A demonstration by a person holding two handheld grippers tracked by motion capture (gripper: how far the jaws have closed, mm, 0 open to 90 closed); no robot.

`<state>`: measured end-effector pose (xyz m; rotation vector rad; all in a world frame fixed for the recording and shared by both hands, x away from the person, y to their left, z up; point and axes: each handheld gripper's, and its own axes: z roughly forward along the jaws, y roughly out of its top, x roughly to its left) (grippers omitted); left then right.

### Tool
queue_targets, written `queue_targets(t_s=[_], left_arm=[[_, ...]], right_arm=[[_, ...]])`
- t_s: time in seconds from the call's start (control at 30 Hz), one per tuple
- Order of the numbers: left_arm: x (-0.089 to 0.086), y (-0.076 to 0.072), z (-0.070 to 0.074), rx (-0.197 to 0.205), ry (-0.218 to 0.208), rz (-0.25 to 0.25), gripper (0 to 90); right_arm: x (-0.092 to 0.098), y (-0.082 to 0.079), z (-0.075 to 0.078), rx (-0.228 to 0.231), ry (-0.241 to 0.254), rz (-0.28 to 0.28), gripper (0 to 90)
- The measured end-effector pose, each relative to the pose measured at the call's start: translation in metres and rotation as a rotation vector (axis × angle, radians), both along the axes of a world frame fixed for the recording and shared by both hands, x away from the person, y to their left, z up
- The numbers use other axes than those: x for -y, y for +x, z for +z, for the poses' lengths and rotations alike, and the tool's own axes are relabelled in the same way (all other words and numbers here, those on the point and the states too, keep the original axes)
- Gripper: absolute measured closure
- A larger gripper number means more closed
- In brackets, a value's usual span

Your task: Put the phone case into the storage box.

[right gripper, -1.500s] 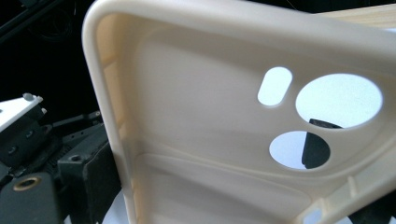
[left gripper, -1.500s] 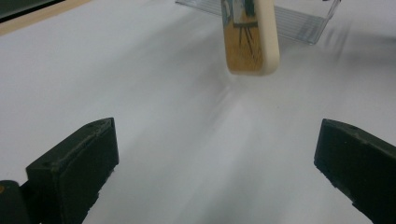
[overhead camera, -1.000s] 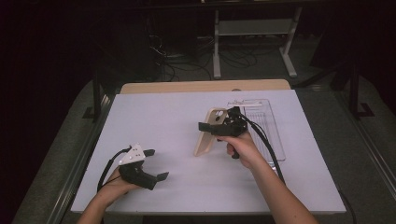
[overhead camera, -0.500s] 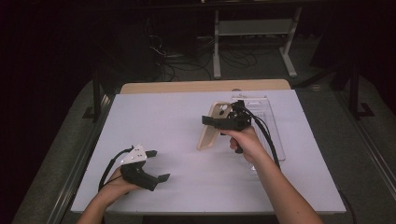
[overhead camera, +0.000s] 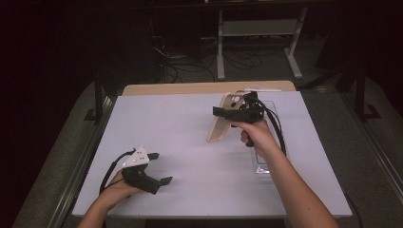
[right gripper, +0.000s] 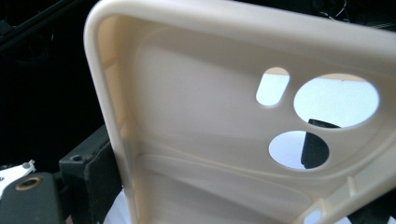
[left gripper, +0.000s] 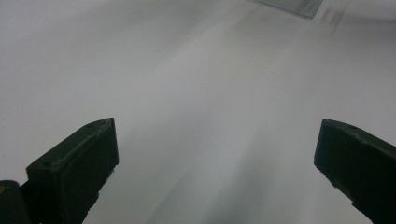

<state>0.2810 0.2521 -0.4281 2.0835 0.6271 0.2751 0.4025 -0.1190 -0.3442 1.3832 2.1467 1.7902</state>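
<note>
The right gripper (overhead camera: pixel 227 113) is holding a cream phone case (overhead camera: pixel 221 118) up over the middle-right of the white table (overhead camera: pixel 190 142), its jaws closing on the case from both sides. In the high view the case is standing steeply, its lower end just touching or hanging close above the table; which of the two I cannot tell. Its upper end is leaning toward the far edge. The right hand (overhead camera: pixel 256 135) is gripping the handle from behind, with the cable trailing back along the forearm. Just to the right of the case, partly under the hand, a clear tray (overhead camera: pixel 266 166) is lying flat on the table. In the right gripper view the case (right gripper: pixel 196 126) is showing its hollow inner side, with one round camera hole, a smaller round hole and a short slot near its top; one black jaw is sitting beside the case's left rim and the other is showing dark through the holes, behind the case. The left gripper (overhead camera: pixel 161 168) is resting near the front left corner of the table, well apart from the case, held by the left hand (overhead camera: pixel 116 190). Its jaws are standing wide, with nothing between them, and in the left gripper view bare table (left gripper: pixel 210 93) is lying between them, with a corner of the tray (left gripper: pixel 289 5) at the top edge.
</note>
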Motion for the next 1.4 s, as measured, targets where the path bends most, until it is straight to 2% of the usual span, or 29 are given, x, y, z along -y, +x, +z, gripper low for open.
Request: queue_targets(t_s=[0.43,0.6,1.0,1.03,1.1,1.4], left_arm=[[0.0,0.0,0.0,-0.008,0.004,0.005,0.0],[0.0,0.0,-0.001,-0.013,0.004,0.005,0.0],[0.0,0.0,0.0,-0.009,-0.001,0.003,0.0],[0.001,0.0,-0.001,-0.014,-0.02,0.01,0.0],[0.001,-0.001,-0.001,-0.016,-0.027,0.013,0.0],[0.001,-0.001,-0.001,-0.017,-0.02,0.012,0.0]], right_arm=[[0.02,0.013,0.013,0.007,0.01,-0.058,9.0],[0.031,0.016,0.019,-0.005,0.01,-0.078,9.1],[0.058,0.021,0.027,0.005,-0.02,-0.144,9.2],[0.061,0.021,0.027,0.006,-0.026,-0.149,9.2],[0.065,0.022,0.028,0.002,-0.032,-0.159,9.3],[0.084,0.023,0.035,0.012,-0.062,-0.209,9.4]])
